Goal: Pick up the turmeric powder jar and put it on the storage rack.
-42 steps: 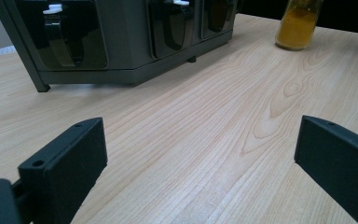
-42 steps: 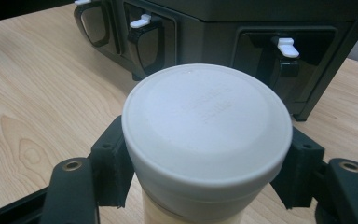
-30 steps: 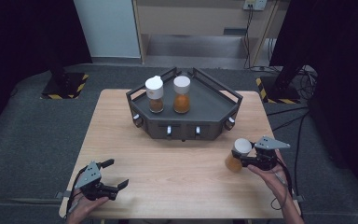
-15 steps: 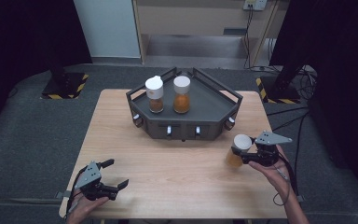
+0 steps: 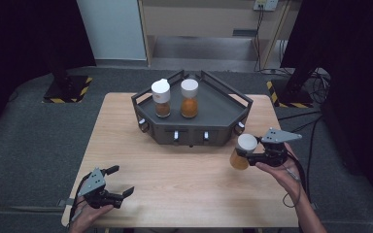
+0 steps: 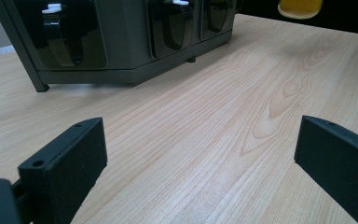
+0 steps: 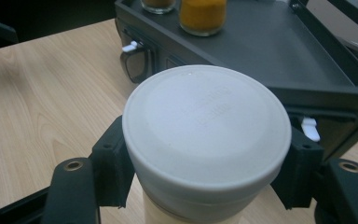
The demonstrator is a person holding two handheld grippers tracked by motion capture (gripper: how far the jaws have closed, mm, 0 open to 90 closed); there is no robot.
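My right gripper [image 5: 248, 154] is shut on a white-capped spice jar [image 5: 243, 151] of orange powder, held tilted above the table at the right, just in front of the dark tray's [image 5: 223, 112] right corner. From the right gripper view the jar's white cap [image 7: 207, 127] sits between both jaws. Two more white-capped jars, one brown [image 5: 161, 98] and one orange [image 5: 189, 98], stand upright on the tray. My left gripper [image 5: 121, 180] rests near the table's front left corner, open with nothing between its fingers [image 6: 65, 161].
The dark angular tray [image 6: 121, 42] stands at the table's far middle, with knobs along its front face. Bare wood [image 5: 184, 179] lies between the two grippers. A cable trails from the right gripper past the table's right edge.
The right gripper has lifted the jar off the table and carried it slightly toward the tray. The left gripper has stayed in place.
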